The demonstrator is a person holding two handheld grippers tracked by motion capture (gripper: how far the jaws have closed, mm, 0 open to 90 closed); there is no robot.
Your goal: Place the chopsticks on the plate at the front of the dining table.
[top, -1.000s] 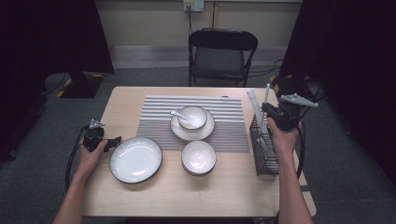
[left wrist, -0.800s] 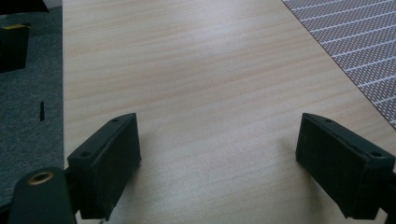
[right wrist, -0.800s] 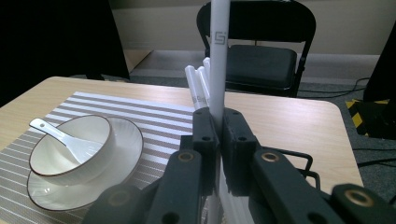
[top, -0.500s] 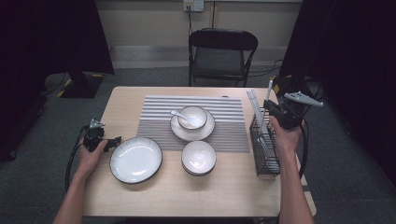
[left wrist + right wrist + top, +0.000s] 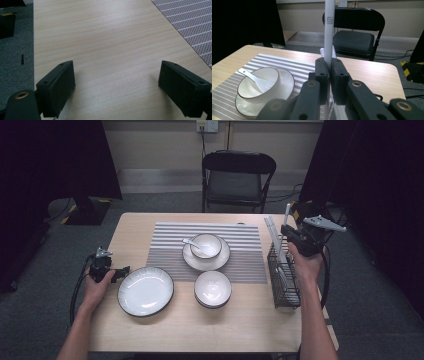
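My right gripper (image 5: 286,232) (image 5: 328,63) is shut on a white chopstick (image 5: 329,30) that stands upright between its pads. It holds the chopstick (image 5: 286,215) over the far end of a black wire cutlery basket (image 5: 285,282) at the table's right edge. More white sticks (image 5: 272,231) lean in that basket. At the table's left edge my left gripper (image 5: 118,272) (image 5: 116,82) rests open just left of a large white plate (image 5: 145,291); between its jaws there is bare wood.
A striped placemat (image 5: 235,232) carries a saucer with a bowl (image 5: 206,245) and a white spoon (image 5: 189,241). A small stack of bowls (image 5: 213,288) sits in front of it. A black folding chair (image 5: 237,175) stands beyond the table.
The right gripper has shifted slightly with the chopstick, whose top now stands a touch higher. The left hand has stayed put.
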